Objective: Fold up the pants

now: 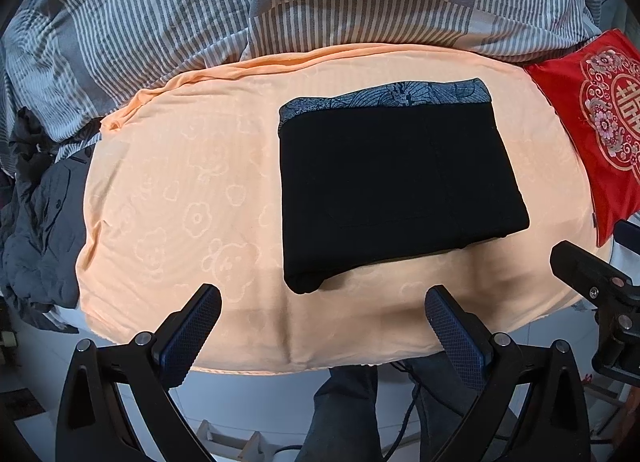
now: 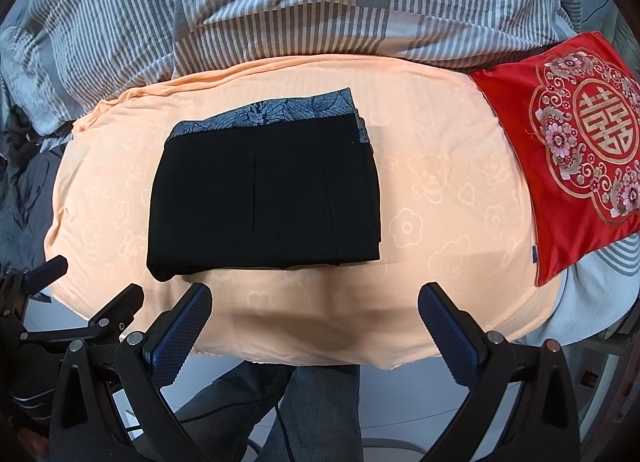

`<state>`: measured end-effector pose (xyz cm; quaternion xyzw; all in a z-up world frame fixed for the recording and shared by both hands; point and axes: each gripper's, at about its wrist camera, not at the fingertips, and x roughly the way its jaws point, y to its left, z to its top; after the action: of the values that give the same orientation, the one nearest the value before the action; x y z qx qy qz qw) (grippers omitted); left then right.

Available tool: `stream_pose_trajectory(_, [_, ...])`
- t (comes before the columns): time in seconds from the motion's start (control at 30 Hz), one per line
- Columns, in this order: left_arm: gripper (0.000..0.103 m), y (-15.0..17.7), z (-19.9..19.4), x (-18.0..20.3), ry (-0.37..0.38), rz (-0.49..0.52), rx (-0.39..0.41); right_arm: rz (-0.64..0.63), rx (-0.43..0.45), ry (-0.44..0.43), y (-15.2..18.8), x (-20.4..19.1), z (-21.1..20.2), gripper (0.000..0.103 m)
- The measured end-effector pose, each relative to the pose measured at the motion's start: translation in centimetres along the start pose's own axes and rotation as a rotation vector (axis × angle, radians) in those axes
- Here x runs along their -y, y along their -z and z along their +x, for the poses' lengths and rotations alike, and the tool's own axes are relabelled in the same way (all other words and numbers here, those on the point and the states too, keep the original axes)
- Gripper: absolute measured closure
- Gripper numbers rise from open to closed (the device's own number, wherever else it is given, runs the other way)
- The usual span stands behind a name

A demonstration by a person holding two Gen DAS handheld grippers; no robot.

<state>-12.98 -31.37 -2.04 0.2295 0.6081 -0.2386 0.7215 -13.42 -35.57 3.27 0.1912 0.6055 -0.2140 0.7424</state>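
While my left hand-held gripper and right hand-held gripper hang spread wide and holding nothing over the bed's near edge, the folded pants lie flat on the orange blanket. Bare blanket rings them; a red cushion sits at the right edge.

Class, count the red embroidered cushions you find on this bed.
1. The red cushion lies at the right edge of the peach sheet, right of the folded black pants. Others may be out of view.
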Motion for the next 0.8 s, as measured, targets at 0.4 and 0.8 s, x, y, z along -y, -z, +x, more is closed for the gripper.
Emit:
stream_pose_trajectory(0.4, [0.001,0.13,0.08,0.07,0.012,-0.005,-0.01,-0.002,0.0,-0.002,0.16,-0.05,-0.05,0.0])
stream_pose_trajectory(0.8, [0.001,0.3,-0.1,0.38,0.015,0.013,-0.001,-0.001,-0.001,-0.005,0.31,-0.16,-0.05,0.0])
